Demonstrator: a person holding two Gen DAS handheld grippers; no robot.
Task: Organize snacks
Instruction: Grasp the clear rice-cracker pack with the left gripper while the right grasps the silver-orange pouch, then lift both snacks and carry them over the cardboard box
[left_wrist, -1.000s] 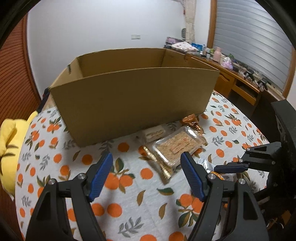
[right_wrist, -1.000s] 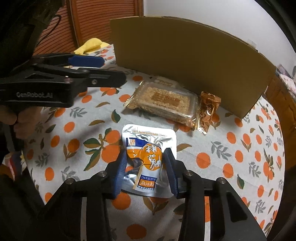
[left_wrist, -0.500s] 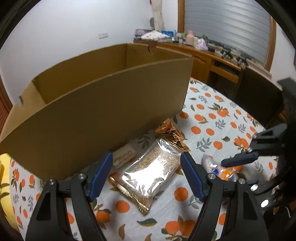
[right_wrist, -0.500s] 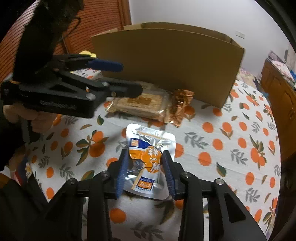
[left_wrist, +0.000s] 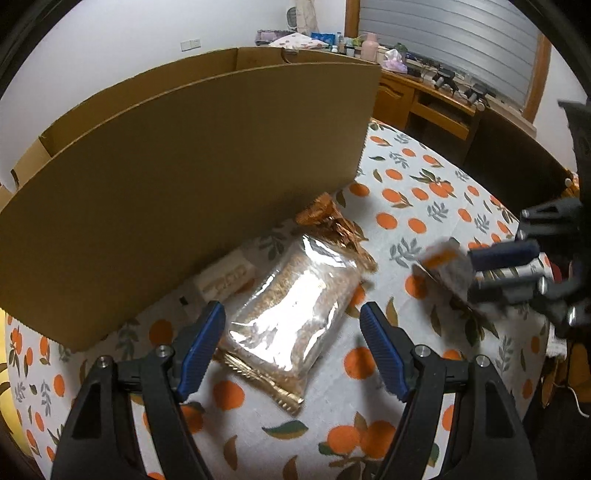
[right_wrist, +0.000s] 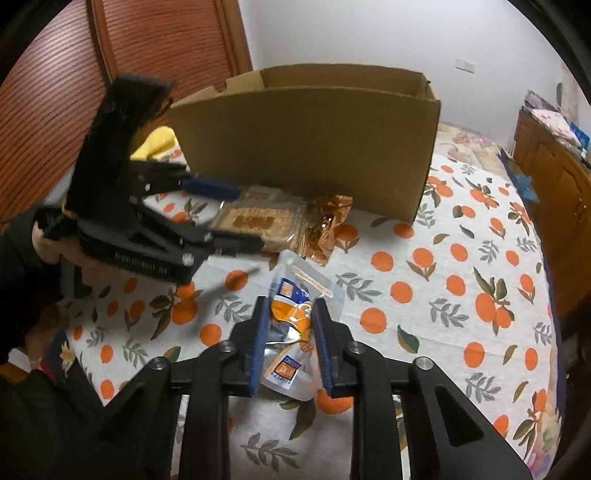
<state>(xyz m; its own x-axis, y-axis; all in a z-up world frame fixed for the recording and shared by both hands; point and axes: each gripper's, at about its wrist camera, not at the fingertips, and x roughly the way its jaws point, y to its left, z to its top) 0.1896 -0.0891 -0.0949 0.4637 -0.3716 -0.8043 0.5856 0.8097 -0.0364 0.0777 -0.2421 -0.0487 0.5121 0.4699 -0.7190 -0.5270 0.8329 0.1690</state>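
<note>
White walls, a reddish slatted door and a wooden sideboard ring the round worktop (right_wrist: 424, 295), which wears a white cloth printed with oranges and leaves.

Right jaws (right_wrist: 289, 341): drawn narrow, blue pads pressing both sides of a crumpled silver foil snack pouch with an orange and blue label (right_wrist: 291, 332). Pouch buckles between the pads; its top corner sticks out ahead of my fingertips, its lower end hangs behind them. From the left view the same pouch (left_wrist: 447, 269) shows blurred, clear of the cloth.

Left jaws (left_wrist: 291, 347): standing wide, nothing between the pads. Directly ahead and below the gap lies a clear rectangular packet of tan crisp-cake with gold crimped ends (left_wrist: 291, 310), flat on the cloth. Just beyond its far end, touching it, a crinkled copper-gold foil wrapper (left_wrist: 332, 225). Ahead and to the left of the packet, a small pale boxed snack (left_wrist: 225, 277) sits close to the carton wall.

Large open brown cardboard carton (left_wrist: 184, 177) stands upright on the worktop beyond all the snacks, its long wall facing both jaws. What the carton holds I cannot tell from here.

Yellow cloth (right_wrist: 159, 142) shows beside the carton's far left corner.
</note>
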